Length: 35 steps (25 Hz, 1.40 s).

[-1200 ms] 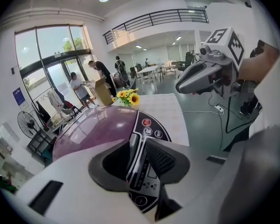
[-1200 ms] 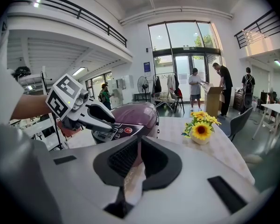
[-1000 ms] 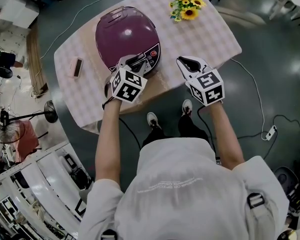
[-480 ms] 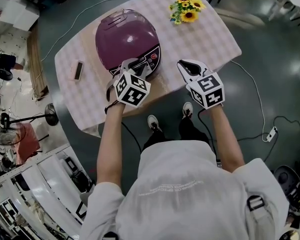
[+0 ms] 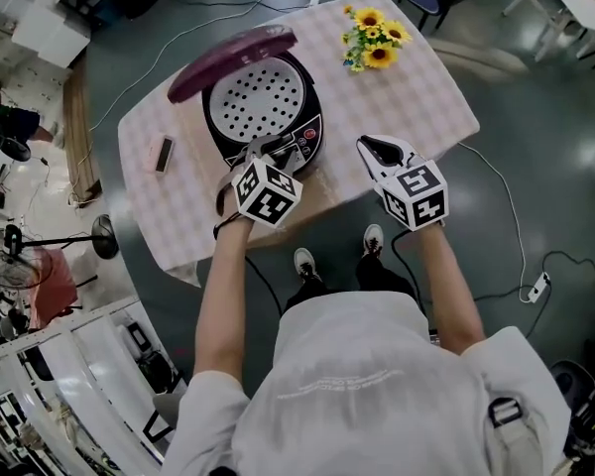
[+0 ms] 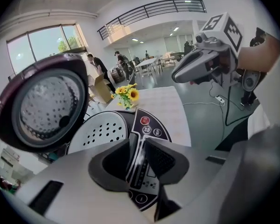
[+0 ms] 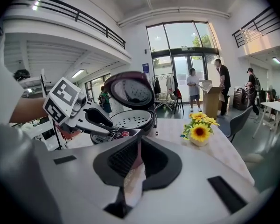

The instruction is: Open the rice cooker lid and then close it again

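Observation:
The purple rice cooker point(image 5: 260, 107) stands on the checked table point(image 5: 421, 92) with its lid point(image 5: 233, 54) swung up and back, so the perforated inner plate point(image 5: 255, 99) shows. My left gripper point(image 5: 269, 149) rests at the cooker's front over the control panel point(image 6: 148, 125). Its jaws are narrowly parted with nothing between them. In the left gripper view the raised lid point(image 6: 37, 107) fills the left side. My right gripper point(image 5: 376, 150) hovers over the table to the right of the cooker, shut and empty. The right gripper view shows the open cooker point(image 7: 133, 119) and the left gripper point(image 7: 91, 118) at its front.
A small vase of sunflowers point(image 5: 375, 34) stands at the table's far right corner. A small dark object point(image 5: 164, 154) lies on the cloth left of the cooker. Cables point(image 5: 521, 236) run across the floor around the table. People stand far off in the hall point(image 7: 221, 85).
The cooker's lid has sprung up from closed to fully open, baring the perforated inner plate. Both grippers have kept their places at the table's near edge.

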Available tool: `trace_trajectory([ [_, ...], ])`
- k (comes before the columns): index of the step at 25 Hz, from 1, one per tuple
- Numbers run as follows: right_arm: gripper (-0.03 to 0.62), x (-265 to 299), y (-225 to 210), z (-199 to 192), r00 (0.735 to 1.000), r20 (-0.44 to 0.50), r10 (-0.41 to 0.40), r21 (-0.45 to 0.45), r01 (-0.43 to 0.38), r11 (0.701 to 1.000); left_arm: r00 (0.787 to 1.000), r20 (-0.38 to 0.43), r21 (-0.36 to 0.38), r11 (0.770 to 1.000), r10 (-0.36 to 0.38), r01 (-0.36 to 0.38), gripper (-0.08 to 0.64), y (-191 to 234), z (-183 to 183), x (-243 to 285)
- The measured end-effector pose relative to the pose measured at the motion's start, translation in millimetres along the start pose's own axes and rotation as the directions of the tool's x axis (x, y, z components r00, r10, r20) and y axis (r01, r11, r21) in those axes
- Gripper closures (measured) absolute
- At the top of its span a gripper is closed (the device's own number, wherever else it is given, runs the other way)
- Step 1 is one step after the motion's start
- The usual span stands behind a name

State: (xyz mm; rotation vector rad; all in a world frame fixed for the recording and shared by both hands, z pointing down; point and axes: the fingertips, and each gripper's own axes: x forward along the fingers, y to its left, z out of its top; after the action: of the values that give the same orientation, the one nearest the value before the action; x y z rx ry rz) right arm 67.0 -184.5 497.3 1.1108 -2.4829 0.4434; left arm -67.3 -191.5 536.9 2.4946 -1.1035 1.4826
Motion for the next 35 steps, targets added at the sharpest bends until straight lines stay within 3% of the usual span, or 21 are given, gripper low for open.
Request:
trace_trajectory([
  [11,0.549,16.0,-14.5,49.5,0.994,0.059,0.087,-0.079,-0.082,0.993,0.999,-0.037,-0.062,0.998,0.015,-0.017,0.451,4.4,0.1,2.3],
  [19,0.549,22.9,-15.4,82.2,0.987,0.101,0.122,-0.150,-0.106,0.983,0.995,0.065,-0.081,0.995,0.070,-0.065,0.448,6.6,-1.0,2.1],
  [22,0.549,23.3,-14.9,96.6,0.985,0.120,0.122,-0.175,-0.100,0.980,0.987,0.145,-0.143,0.989,0.068,-0.047,0.448,10.8,5.0,-4.9],
  [25,0.549,21.2,-11.7,111.0,0.982,0.144,0.121,-0.198,-0.091,0.976,0.957,0.261,-0.222,0.973,0.128,-0.070,0.443,25.9,15.5,-23.9],
  [29,0.549,21.2,-6.6,132.2,0.977,0.182,0.112,-0.236,-0.068,0.969,0.892,0.378,-0.344,0.932,0.248,-0.113,0.443,61.0,22.4,-62.2],
  [35,0.548,15.3,9.4,166.6,0.964,0.238,0.115,-0.308,-0.037,0.951,0.787,0.450,-0.493,0.852,0.422,-0.175,0.445,108.6,14.2,-133.7],
])
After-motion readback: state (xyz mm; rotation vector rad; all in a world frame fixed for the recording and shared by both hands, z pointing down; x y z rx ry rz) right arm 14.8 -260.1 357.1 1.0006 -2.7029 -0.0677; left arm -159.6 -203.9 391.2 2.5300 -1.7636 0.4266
